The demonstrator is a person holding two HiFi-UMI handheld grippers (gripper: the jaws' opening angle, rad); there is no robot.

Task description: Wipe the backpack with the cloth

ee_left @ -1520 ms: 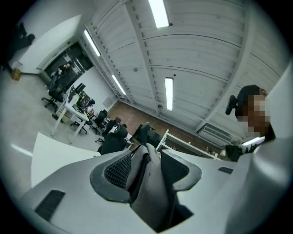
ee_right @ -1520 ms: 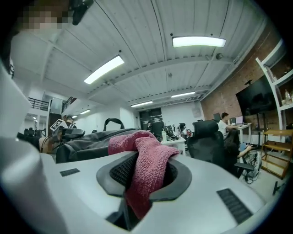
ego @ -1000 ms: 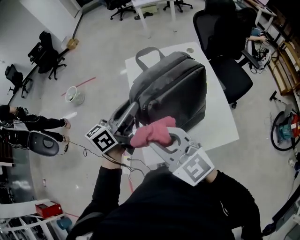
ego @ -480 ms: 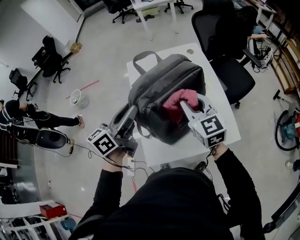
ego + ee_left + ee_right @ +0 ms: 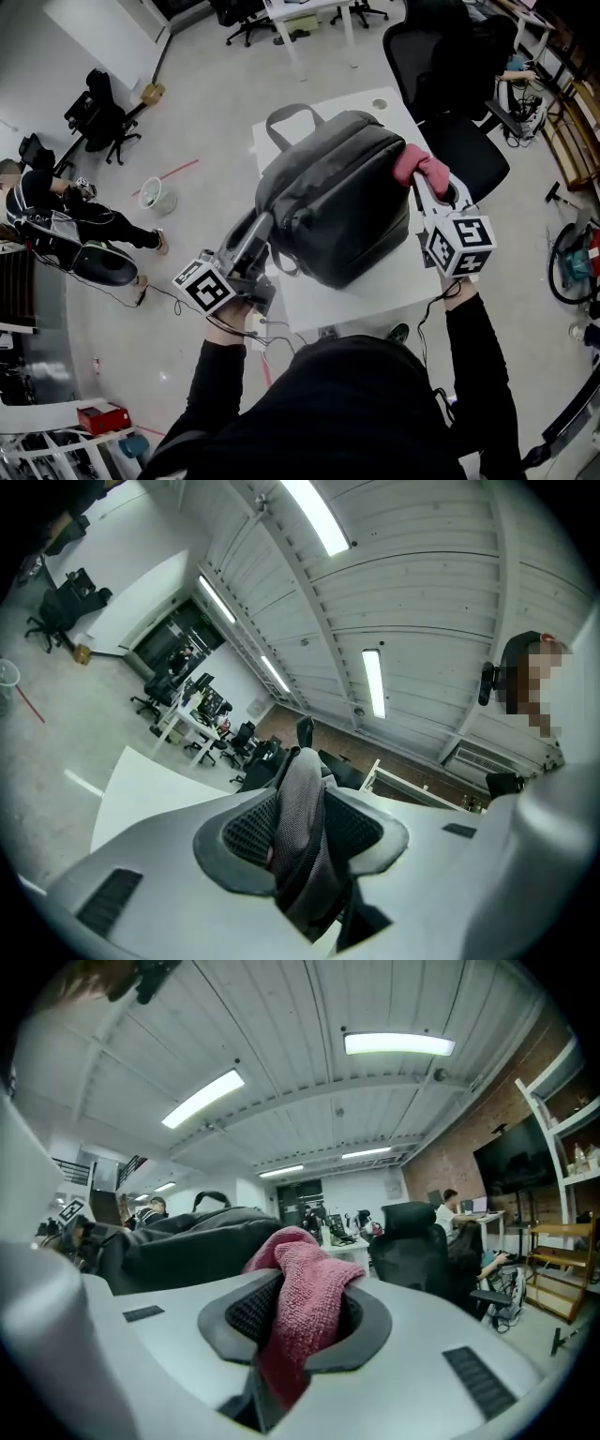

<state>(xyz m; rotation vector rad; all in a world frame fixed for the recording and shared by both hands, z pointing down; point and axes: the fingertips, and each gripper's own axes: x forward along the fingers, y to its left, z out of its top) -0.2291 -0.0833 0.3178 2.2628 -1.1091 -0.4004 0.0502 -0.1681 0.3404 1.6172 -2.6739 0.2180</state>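
A dark grey backpack point(image 5: 337, 202) lies on a small white table point(image 5: 441, 267), its top handle point(image 5: 292, 117) pointing away from me. My left gripper point(image 5: 255, 239) is shut on a grey mesh shoulder strap point(image 5: 300, 832) at the bag's near left corner. My right gripper point(image 5: 424, 178) is shut on a pink cloth point(image 5: 419, 167), point(image 5: 298, 1312), which rests against the bag's right side near its far end. In the right gripper view the backpack point(image 5: 187, 1241) lies just left of the cloth.
A black office chair point(image 5: 450, 122) stands close behind the table's right side. A person point(image 5: 66, 225) crouches on the floor far left, near a small bucket point(image 5: 157, 197). More chairs and desks line the back; shelving stands at the right.
My right gripper has swept the pink cloth from the bag's near end across its top to its right side. The left gripper has kept its hold on the strap.
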